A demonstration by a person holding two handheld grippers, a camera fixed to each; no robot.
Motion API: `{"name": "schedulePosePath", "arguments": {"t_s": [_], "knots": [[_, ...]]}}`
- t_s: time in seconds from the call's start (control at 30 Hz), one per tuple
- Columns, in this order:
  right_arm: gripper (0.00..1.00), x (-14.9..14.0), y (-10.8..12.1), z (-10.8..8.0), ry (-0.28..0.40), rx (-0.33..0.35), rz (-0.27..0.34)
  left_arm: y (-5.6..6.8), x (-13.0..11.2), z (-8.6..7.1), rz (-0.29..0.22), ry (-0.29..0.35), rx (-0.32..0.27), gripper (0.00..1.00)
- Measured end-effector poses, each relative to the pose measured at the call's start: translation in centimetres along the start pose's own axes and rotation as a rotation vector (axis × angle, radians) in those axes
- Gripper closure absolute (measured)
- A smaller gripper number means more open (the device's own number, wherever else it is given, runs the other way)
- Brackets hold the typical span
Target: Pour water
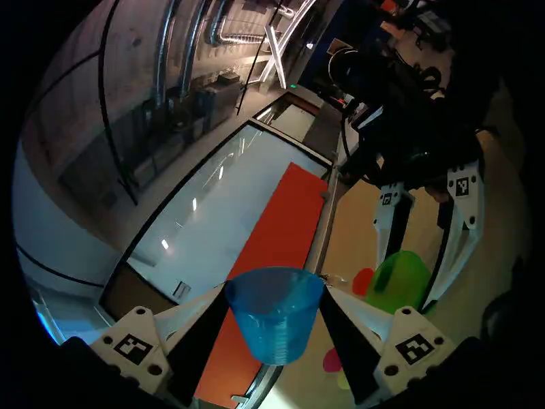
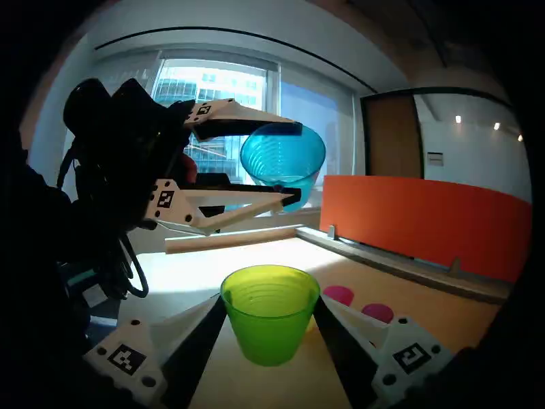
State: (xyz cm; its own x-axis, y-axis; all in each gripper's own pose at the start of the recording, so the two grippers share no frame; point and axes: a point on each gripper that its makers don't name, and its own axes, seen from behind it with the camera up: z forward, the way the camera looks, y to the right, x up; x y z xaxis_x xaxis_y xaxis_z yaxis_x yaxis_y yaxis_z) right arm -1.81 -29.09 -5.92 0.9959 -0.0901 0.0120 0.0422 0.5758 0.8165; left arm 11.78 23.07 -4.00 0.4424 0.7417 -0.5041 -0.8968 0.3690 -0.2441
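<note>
Windows (image 2: 218,88) and an orange partition (image 2: 422,218) stand behind the wooden desk (image 2: 422,300). Your right hand-held gripper (image 2: 270,301) is clamped on the green cup (image 2: 270,320), which is upright and low at the near desk; contact with the surface cannot be confirmed. Your left hand-held gripper (image 2: 289,163) grasps the blue cup (image 2: 283,153), raised above and beyond the green cup and tipped mouth-forward. Treat this as the pouring step; no stream is visible. Next, align the blue rim over the green mouth, then increase tilt gradually.
</note>
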Motion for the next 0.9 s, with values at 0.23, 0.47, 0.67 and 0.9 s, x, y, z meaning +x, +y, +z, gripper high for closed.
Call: {"name": "schedulePosePath", "arguments": {"t_s": [0.23, 0.47, 0.67, 0.9], "knots": [[0.1, 0.0, 0.12, -0.04, 0.001, -0.002, 0.002, -0.02, 0.12, 0.3, 0.039, -0.002, 0.006, 0.12], [0.1, -0.02, 0.21, -0.06, 0.002, -0.003, 0.002, -0.07, 0.23, 0.38, 0.068, -0.003, 0.011, 0.12], [0.11, -0.04, 0.17, -0.18, 0.0, -0.004, -0.001, -0.06, 0.09, 0.38, 0.094, -0.009, 0.019, 0.12], [0.1, -0.08, 0.22, -0.29, 0.0, -0.005, -0.002, 0.03, 0.29, 0.18, 0.105, -0.005, 0.021, 0.12]]}}
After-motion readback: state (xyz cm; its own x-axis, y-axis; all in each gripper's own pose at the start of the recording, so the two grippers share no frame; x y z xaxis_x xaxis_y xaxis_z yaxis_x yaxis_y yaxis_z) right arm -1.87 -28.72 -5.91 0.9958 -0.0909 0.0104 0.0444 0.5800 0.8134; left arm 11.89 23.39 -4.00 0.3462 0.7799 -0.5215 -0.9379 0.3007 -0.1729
